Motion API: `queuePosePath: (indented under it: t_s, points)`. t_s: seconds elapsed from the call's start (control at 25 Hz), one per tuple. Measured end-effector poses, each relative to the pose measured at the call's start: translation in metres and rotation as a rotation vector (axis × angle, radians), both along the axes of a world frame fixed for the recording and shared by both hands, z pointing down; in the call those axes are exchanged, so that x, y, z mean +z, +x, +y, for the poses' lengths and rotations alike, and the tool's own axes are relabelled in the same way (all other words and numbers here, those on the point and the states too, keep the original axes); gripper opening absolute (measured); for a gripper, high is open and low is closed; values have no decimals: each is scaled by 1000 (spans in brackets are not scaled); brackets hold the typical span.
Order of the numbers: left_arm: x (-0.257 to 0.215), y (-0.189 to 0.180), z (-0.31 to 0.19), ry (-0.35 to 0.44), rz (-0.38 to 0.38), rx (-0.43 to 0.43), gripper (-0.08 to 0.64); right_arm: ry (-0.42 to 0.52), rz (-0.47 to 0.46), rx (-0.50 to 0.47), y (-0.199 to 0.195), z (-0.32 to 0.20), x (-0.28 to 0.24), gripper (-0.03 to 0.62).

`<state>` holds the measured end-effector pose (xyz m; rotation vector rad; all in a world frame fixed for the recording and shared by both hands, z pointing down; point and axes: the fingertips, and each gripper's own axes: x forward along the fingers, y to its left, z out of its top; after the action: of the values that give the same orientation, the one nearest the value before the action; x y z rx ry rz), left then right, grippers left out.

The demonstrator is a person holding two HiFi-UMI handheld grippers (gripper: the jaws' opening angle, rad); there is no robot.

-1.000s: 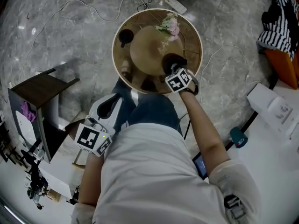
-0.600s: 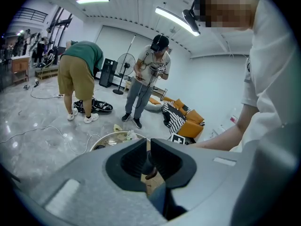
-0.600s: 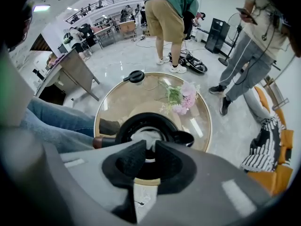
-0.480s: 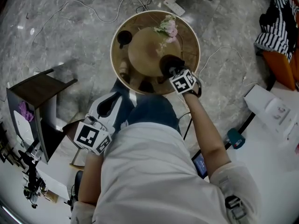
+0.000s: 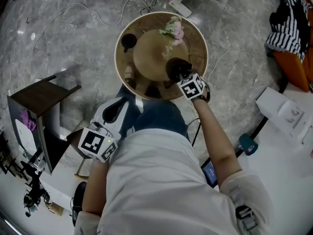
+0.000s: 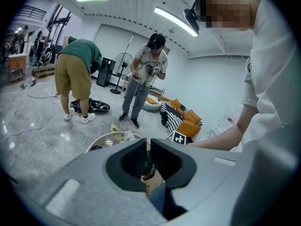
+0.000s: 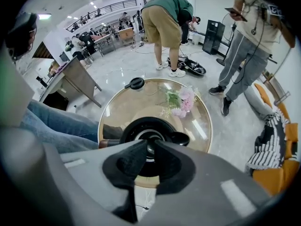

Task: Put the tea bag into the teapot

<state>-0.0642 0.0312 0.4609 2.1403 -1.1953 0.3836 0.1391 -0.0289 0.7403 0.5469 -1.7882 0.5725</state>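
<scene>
Black teapot (image 7: 129,131) sits on the round table (image 7: 117,109), right gripper (image 7: 150,145) just above.

The head view looked steeply down onto the table (image 5: 195,40). The right gripper view sat close above that same table (teapot (image 7: 136,126) right beneath); the left gripper view faced level outward, table low ahead.

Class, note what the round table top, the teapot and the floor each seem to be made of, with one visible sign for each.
Table top: probably glass, glossy; it mirrors the ceiling lights and the tan base shows through it. Teapot: black with a dull finish, perhaps cast iron or ceramic; the look leaves that open. Floor: polished grey stone or tile, veined and reflective.
</scene>
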Motion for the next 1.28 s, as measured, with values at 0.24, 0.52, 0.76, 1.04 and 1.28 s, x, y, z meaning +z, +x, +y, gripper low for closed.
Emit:
queuePosePath:
  t_s: [0.24,0.52,0.76,1.04,1.28]
  points:
    - [-1,-1,-4,21,15,18,12,22,-56,65,-7,-1,-24,44]
    - [-15,-9,-23,71,32,69,11,112,-179,184,-22,-10,-95,23]
    - [-32,-11,-45,151,75,144,9,231,-291,300,-24,-20,-169,15]
    - [-70,-5,-70,230,115,238,9,390,-392,392,-28,-22,-260,11]
    - [-106,5,-87,311,151,330,9,546,-484,490,-25,-13,-335,12]
